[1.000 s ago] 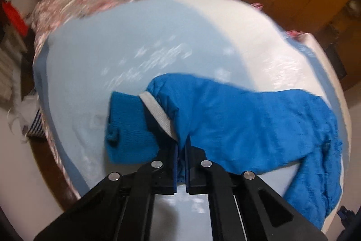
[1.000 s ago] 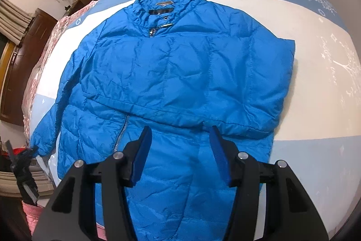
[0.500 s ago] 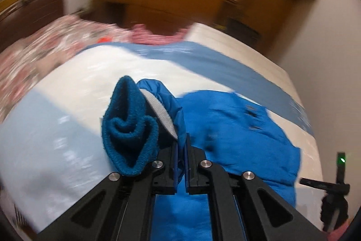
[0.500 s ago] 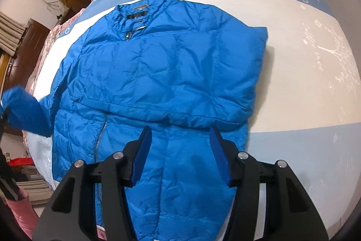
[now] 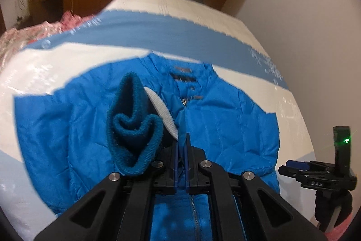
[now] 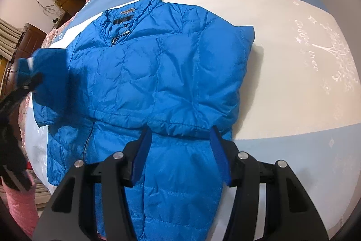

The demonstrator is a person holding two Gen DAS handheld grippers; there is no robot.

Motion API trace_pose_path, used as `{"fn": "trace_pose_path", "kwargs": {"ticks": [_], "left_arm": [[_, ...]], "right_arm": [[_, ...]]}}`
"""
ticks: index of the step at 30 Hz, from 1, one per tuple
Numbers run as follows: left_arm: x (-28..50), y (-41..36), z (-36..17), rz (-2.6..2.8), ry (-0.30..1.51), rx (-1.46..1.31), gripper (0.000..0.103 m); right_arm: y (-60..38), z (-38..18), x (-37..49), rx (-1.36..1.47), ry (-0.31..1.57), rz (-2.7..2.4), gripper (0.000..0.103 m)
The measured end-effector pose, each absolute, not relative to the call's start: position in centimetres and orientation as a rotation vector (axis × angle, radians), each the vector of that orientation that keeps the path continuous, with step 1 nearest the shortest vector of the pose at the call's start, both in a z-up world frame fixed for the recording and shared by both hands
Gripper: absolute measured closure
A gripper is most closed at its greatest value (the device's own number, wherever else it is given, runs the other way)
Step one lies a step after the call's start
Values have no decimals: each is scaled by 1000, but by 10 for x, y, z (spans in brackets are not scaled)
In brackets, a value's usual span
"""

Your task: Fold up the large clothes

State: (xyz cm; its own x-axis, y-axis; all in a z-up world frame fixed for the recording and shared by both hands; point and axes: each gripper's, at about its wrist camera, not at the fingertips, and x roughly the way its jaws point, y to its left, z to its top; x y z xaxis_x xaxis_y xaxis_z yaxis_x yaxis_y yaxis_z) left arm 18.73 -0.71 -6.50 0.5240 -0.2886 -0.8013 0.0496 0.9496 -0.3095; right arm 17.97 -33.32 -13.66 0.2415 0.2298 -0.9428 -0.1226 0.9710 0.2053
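Jacket (image 6: 158,73) is spread front-up on the bed (image 6: 293,83); its sleeve cuff (image 5: 133,128) is pinched in the clenched left claw (image 5: 181,150), apparently for folding inward, while the right claw (image 6: 180,150) hangs released.

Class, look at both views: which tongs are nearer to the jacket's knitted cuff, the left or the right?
Left. The left tongs are shut on the sleeve right beside the knitted cuff, holding it above the jacket. The right tongs hang open over the jacket's lower half, away from the cuff.
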Motion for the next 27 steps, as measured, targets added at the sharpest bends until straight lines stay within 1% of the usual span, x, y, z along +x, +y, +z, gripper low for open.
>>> {"fn": "trace_pose_path", "kwargs": {"ticks": [3, 6, 8, 10, 12, 17, 20, 22, 24, 26, 27], "left_arm": [[200, -20, -88, -273, 1058, -249, 99], [202, -26, -98, -376, 1093, -263, 98], [197, -25, -95, -484, 1108, -313, 89], [185, -17, -84, -531, 1084, -335, 86], [179, -7, -78, -506, 1073, -331, 85], [161, 48, -62, -509, 1028, -457, 84], [151, 61, -51, -434, 1002, -409, 82], [152, 71, -52, -342, 1016, -355, 82], [157, 80, -60, -240, 1044, -302, 82], [165, 87, -75, -186, 1075, -282, 83], [168, 89, -82, -179, 1091, -297, 83]], "right_arm": [[-330, -140, 186, 101, 1310, 244, 50], [-323, -140, 193, 109, 1311, 262, 50], [-315, -137, 198, 112, 1309, 289, 50], [-305, -133, 202, 115, 1304, 320, 48], [-292, -129, 208, 117, 1301, 358, 45], [-260, -126, 224, 93, 1299, 413, 45], [-248, -124, 229, 93, 1300, 443, 45], [-241, -121, 231, 98, 1298, 463, 43], [-235, -118, 234, 115, 1296, 487, 36], [-231, -114, 237, 132, 1291, 511, 36], [-230, -113, 237, 140, 1289, 514, 34]]}}
